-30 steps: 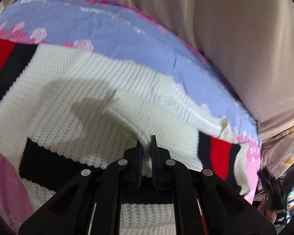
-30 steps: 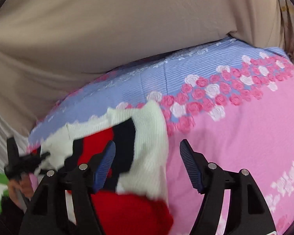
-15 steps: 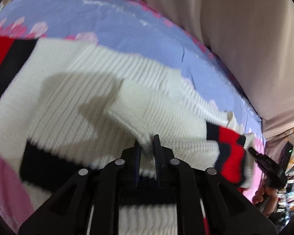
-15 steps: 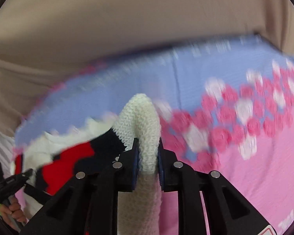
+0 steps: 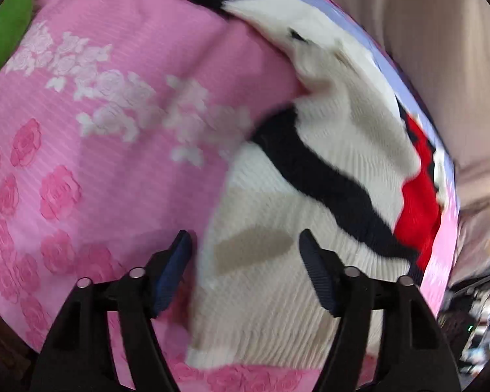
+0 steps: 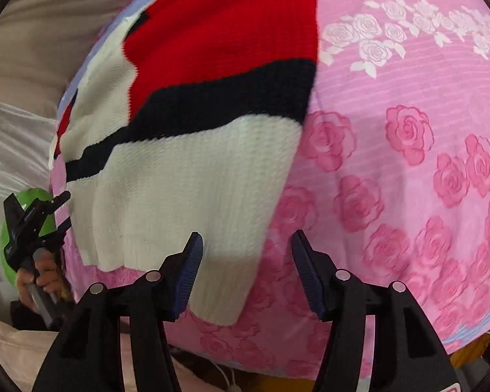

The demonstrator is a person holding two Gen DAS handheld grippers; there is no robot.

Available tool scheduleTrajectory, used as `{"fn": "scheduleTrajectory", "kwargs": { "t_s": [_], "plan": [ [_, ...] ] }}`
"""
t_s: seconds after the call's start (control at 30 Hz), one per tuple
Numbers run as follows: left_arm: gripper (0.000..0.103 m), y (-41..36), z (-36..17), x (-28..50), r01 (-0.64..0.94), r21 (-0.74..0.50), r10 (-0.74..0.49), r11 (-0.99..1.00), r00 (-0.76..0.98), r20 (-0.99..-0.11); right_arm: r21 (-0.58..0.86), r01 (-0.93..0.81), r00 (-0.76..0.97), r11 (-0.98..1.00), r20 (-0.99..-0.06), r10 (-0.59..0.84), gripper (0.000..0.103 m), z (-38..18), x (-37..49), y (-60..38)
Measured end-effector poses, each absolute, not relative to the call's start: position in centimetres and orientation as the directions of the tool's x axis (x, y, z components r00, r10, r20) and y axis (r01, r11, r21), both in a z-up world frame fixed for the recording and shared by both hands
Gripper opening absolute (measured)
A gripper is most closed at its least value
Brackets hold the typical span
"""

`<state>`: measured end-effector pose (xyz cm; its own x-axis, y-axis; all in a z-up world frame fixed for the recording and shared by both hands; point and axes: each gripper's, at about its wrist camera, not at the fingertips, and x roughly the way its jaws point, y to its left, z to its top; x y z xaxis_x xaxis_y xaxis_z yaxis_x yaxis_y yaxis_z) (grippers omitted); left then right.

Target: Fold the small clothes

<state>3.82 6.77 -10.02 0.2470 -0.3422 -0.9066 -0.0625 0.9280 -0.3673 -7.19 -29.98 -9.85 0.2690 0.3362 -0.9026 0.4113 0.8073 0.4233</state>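
Where the pink cover lies under both views: a knitted sweater (image 5: 326, 170) in white, red and black is spread flat on a pink floral bedspread (image 5: 91, 137).
Left hand-held gripper (image 5: 245, 271): its jaws are seen apart and opening; white knit lies below the gap between them, and no pad is pressed on it.
Left fingers: the left pad (image 5: 173, 274) is held over pink cloth just beside the sweater's edge, the right pad over the white knit.
Right hand-held gripper (image 6: 245, 271): its jaws are seen apart and opening; a white corner of the sweater (image 6: 192, 150) lies below the gap, nearer the left pad (image 6: 187, 271), and is not clamped.
Sweater, from the left hand-held gripper: it is laid ahead and to the right, with a black band crossing it and a red patch at its far right edge.
Sweater, from the right hand-held gripper: it is laid ahead and to the left, white nearest, then a black band, then red farthest away.
Bedspread (image 6: 408, 163), from the right hand-held gripper: bare rose-patterned cloth is seen ahead and to the right.
Other hand-held gripper in the right view: the left one (image 6: 32, 222) is seen at the far left, gripped by a hand (image 6: 39, 274); its jaws cannot be read there.
Sharpness: the left view is blurred.
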Motion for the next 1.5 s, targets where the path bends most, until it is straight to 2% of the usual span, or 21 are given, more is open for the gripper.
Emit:
{"fn": "scheduleTrajectory", "kwargs": {
  "t_s": [0.03, 0.07, 0.17, 0.33, 0.47, 0.57, 0.6, 0.63, 0.67, 0.7, 0.73, 0.8, 0.87, 0.97, 1.07, 1.17, 1.2, 1.23, 1.33, 1.43, 1.5],
  "plan": [
    [0.032, 6.0, -10.1, 3.6, -0.040, -0.368, -0.351, 0.929, 0.222, -0.910, 0.394, 0.384, 0.269, 0.835, -0.913, 0.307, 0.039, -9.6, -6.5, -29.7],
    [0.010, 5.8, -10.2, 3.6, -0.032, -0.395, -0.382, 0.918, 0.194, -0.903, 0.403, 0.354, 0.261, 0.844, -0.909, 0.325, 0.013, -9.7, -5.8, -29.7],
    [0.009, 6.2, -9.1, 2.3, -0.045, -0.466, -0.454, 0.884, 0.160, -0.876, 0.429, 0.346, 0.293, 0.835, -0.894, 0.338, 0.010, -7.6, -5.6, -31.4],
    [0.009, 7.4, -8.1, -3.3, 0.004, -0.465, -0.464, 0.885, 0.052, -0.884, 0.320, 0.316, 0.215, 0.893, -0.941, 0.261, 0.010, -4.4, -11.2, -34.3],
    [0.010, 6.6, -11.4, -5.5, 0.003, -0.443, -0.442, 0.897, -0.029, -0.896, 0.267, 0.306, 0.092, 0.914, -0.964, 0.251, 0.011, -7.4, -13.7, -34.1],
    [0.014, 7.2, -10.5, -4.9, -0.006, -0.462, -0.462, 0.887, -0.003, -0.887, 0.227, 0.300, 0.085, 0.926, -0.974, 0.211, 0.014, -9.1, -12.3, -33.5],
    [0.016, 7.6, -9.5, -4.2, -0.009, -0.464, -0.463, 0.886, 0.040, -0.885, 0.223, 0.328, 0.081, 0.918, -0.975, 0.208, 0.015, -8.6, -11.4, -33.8],
    [0.028, 8.8, -8.3, -3.4, -0.008, -0.465, -0.462, 0.885, 0.101, -0.881, 0.221, 0.354, 0.099, 0.909, -0.975, 0.199, 0.018, -7.8, -10.7, -34.2],
    [0.035, 10.1, -7.0, -1.8, -0.012, -0.463, -0.453, 0.886, 0.184, -0.872, 0.210, 0.372, 0.143, 0.904, -0.975, 0.167, 0.020, -6.5, -9.8, -34.4],
    [0.047, 11.2, -6.1, -0.2, -0.030, -0.457, -0.437, 0.889, 0.247, -0.865, 0.197, 0.380, 0.178, 0.904, -0.974, 0.137, 0.021, -5.4, -9.4, -34.7],
    [0.050, 12.8, -5.2, 2.3, -0.077, -0.454, -0.408, 0.888, 0.325, -0.853, 0.181, 0.388, 0.213, 0.904, -0.972, 0.103, 0.022, -4.1, -8.4, -34.8],
    [0.050, 15.2, -4.5, 6.6, -0.149, -0.473, -0.377, 0.869, 0.420, -0.826, 0.174, 0.409, 0.286, 0.896, -0.957, 0.055, 0.030, -1.9, -6.0, -34.9],
    [0.050, 18.3, -4.5, 11.6, -0.241, -0.493, -0.330, 0.836, 0.498, -0.802, 0.231, 0.429, 0.361, 0.873, -0.930, 0.069, 0.036, 0.0, -3.3, -34.4],
    [0.050, 23.0, -5.5, 18.2, -0.383, -0.543, -0.289, 0.747, 0.548, -0.785, 0.333, 0.410, 0.433, 0.849, -0.891, 0.141, 0.037, 0.8, -0.1, -31.6],
    [0.050, 26.7, -7.7, 22.9, -0.512, -0.529, -0.224, 0.677, 0.541, -0.811, 0.346, 0.370, 0.449, 0.862, -0.879, 0.160, 0.040, 1.3, 1.1, -29.8],
    [0.043, 28.0, -10.2, 25.0, -0.585, -0.527, -0.212, 0.616, 0.521, -0.827, 0.333, 0.335, 0.435, 0.881, -0.884, 0.169, 0.042, 1.0, 3.8, -26.9],
    [0.028, 28.2, -9.9, 25.3, -0.586, -0.532, -0.191, 0.611, 0.543, -0.818, 0.323, 0.324, 0.427, 0.889, -0.889, 0.167, 0.042, 1.1, 3.5, -26.0],
    [0.005, 28.4, -9.8, 25.7, -0.580, -0.532, -0.198, 0.618, 0.540, -0.818, 0.300, 0.310, 0.416, 0.902, -0.896, 0.155, 0.042, 1.0, 3.6, -25.4],
    [0.004, 27.2, -7.4, 26.7, -0.530, -0.503, -0.157, 0.683, 0.566, -0.809, 0.238, 0.277, 0.405, 0.931, -0.908, 0.112, 0.044, 0.9, 2.9, -24.0],
    [0.004, 21.9, -1.4, 26.5, -0.343, -0.479, -0.159, 0.808, 0.656, -0.738, 0.226, 0.281, 0.416, 0.933, -0.905, 0.094, 0.045, 1.0, 2.7, -24.3],
    [0.004, 15.7, 3.6, 25.4, -0.160, -0.477, -0.238, 0.864, 0.706, -0.667, 0.234, 0.293, 0.426, 0.927, -0.900, 0.093, 0.045, 0.9, 2.5, -24.9]
  ]
}}
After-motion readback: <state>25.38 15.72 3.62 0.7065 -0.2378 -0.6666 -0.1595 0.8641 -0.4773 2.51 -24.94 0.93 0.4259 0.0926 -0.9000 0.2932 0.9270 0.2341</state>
